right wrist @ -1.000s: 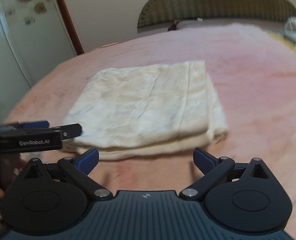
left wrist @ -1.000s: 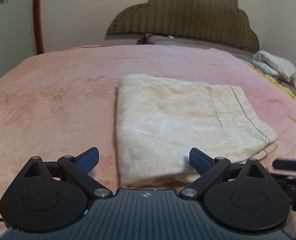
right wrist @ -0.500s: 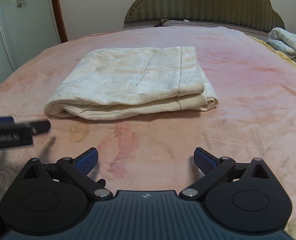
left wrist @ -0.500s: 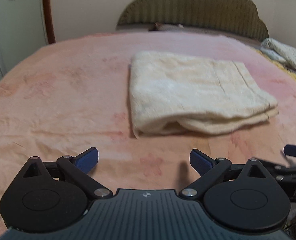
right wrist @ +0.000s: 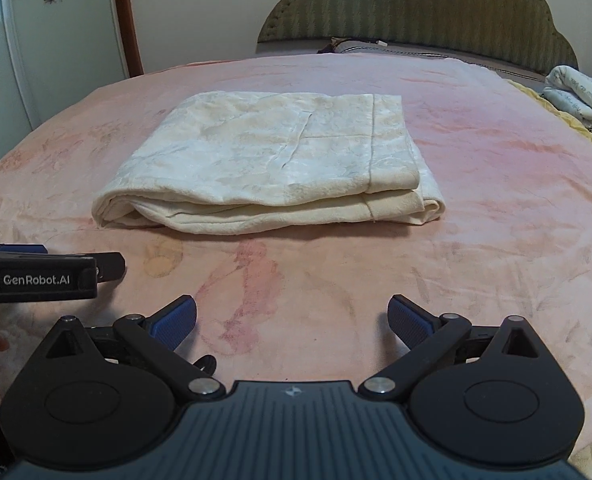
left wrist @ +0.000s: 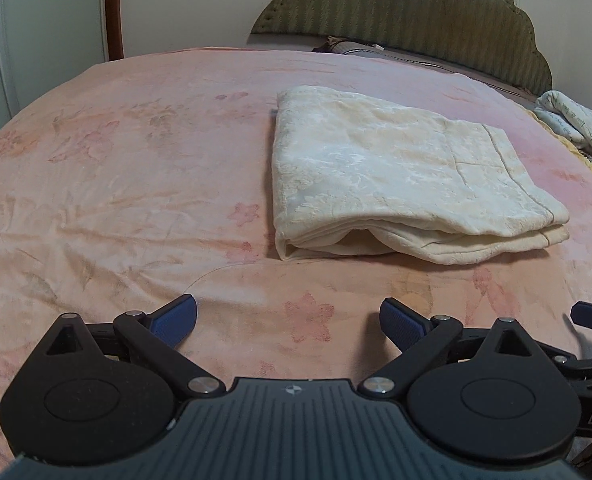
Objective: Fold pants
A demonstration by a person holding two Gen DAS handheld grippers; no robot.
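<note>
Left wrist view sits low over the pink bedspread (left wrist: 116, 184), looking forward along the left gripper (left wrist: 288, 320) toward the headboard (left wrist: 408, 16), folded pants (left wrist: 396, 176) ahead and right. Right wrist view faces the same way from just beside it, past the right gripper (right wrist: 292, 318), pants (right wrist: 276, 168) ahead, slightly left. Both share pants, bedspread and headboard.

Ahead of me lay a pink floral bedspread (left wrist: 136, 168), backed by an olive scalloped headboard (left wrist: 408, 4); a patterned cloth bundle (right wrist: 580, 96) sat at my right.
</note>
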